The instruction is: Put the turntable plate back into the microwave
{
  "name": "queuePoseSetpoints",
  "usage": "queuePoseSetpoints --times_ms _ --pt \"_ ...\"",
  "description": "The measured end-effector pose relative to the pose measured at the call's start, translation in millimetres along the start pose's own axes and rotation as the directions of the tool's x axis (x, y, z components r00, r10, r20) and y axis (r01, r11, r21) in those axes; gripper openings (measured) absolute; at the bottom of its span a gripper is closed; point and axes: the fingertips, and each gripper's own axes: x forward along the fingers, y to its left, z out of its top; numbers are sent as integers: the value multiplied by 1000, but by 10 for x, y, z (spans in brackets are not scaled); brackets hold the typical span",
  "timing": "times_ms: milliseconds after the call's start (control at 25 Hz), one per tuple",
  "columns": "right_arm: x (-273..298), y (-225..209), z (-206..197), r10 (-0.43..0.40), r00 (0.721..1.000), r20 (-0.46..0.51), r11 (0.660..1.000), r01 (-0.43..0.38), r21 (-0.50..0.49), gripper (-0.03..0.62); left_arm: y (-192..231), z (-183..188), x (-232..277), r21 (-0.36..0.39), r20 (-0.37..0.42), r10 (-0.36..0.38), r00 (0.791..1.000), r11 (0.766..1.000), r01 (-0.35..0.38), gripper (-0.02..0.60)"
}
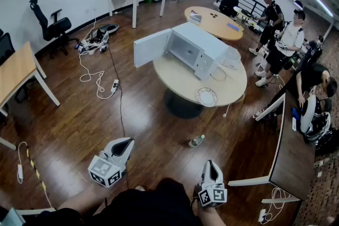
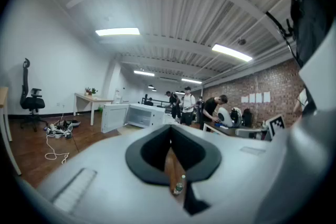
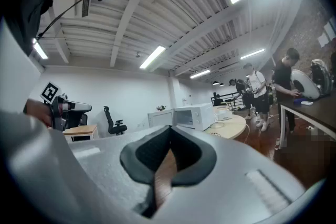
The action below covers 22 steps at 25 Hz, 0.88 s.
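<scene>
The white microwave [image 1: 197, 49] stands on a round wooden table [image 1: 180, 81] with its door [image 1: 152, 47] swung open to the left. The glass turntable plate [image 1: 207, 96] lies flat near the table's front edge, right of the microwave. Both grippers are held low and level over the floor, far from the table. My left gripper [image 1: 126, 143] and my right gripper [image 1: 211, 165] are shut with nothing in them. The left gripper view shows its gripper [image 2: 170, 131] pointing toward the microwave [image 2: 140, 115]. In the right gripper view that gripper [image 3: 170, 131] also faces the microwave [image 3: 195, 115].
A plastic bottle [image 1: 196, 141] lies on the floor between me and the table. Cables and a power strip [image 1: 100, 82] trail on the left. A long desk [image 1: 296, 156] runs along the right, with several people [image 1: 288, 39] beyond it. An office chair [image 1: 53, 26] stands far left.
</scene>
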Motion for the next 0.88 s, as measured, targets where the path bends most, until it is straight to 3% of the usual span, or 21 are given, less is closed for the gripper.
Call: queuePoseSetpoints --times_ms 160,440,880 --pt "-127 128 -183 -18 999 -40 1000 18 19 2 10 -59 -152 3 -31 -28 999 1000 28 5" --pt "175 69 -159 -8 1000 -8 1000 9 30 2 171 101 90 35 4 -23 1000 999 22 5" --pt "1279 -28 -169 31 999 10 998 -31 53 2 726 293 731 66 -12 1 1000 998 0 5"
